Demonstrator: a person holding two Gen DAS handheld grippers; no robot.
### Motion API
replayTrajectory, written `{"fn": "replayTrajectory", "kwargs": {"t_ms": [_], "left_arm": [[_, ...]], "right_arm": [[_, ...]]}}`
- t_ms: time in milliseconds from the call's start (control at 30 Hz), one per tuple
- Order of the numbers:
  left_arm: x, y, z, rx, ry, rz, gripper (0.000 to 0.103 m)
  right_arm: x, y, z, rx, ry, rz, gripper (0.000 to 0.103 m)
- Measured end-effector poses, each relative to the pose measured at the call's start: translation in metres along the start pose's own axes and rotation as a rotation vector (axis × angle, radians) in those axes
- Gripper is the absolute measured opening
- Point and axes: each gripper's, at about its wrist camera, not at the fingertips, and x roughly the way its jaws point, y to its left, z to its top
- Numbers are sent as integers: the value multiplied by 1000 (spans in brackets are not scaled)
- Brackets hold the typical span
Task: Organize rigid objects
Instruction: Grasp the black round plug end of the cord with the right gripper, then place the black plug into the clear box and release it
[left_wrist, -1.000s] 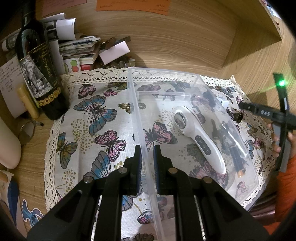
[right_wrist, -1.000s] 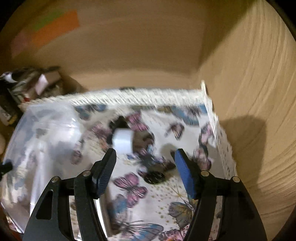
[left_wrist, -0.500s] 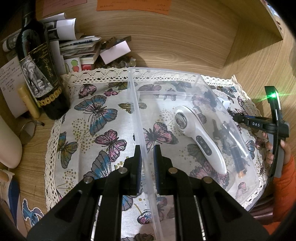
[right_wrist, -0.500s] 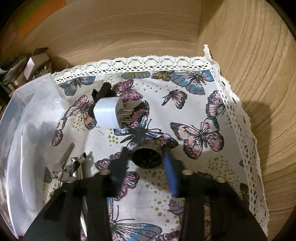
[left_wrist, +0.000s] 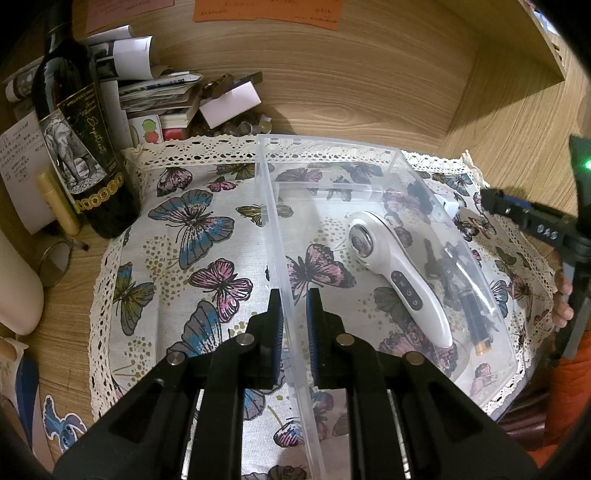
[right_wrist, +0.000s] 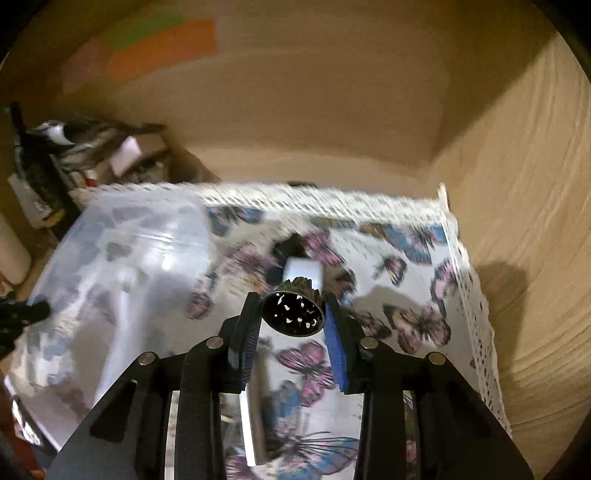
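Right wrist view: the right gripper (right_wrist: 291, 325) clamps a small dark fluted metal cup (right_wrist: 293, 314) between its pads, lifted above the butterfly cloth (right_wrist: 413, 321); a white plug adapter (right_wrist: 304, 269) lies just beyond. In the left wrist view, the left gripper (left_wrist: 294, 325) pinches the left wall of the clear plastic bin (left_wrist: 271, 206), which holds a white handheld device (left_wrist: 399, 280) and dark pens (left_wrist: 465, 299).

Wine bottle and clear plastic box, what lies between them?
In the left wrist view, only butterfly cloth lies between the wine bottle and the clear plastic box.
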Motion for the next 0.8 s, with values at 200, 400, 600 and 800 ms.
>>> {"fn": "replayTrajectory", "kwargs": {"t_ms": [200, 400, 600, 800], "left_arm": [[0, 0, 0, -1, 0, 1, 12], [0, 0, 0, -2, 0, -1, 12], [0, 1, 1, -7, -3, -6, 12], [1, 1, 2, -6, -6, -11, 12]], "right_arm": [[-16, 34, 14, -64, -74, 65, 31], [-21, 67, 19, -126, -101, 138, 31], [-8, 97, 19, -183, -70, 198, 31], [12, 119, 12, -228, 2, 251, 31]]}}
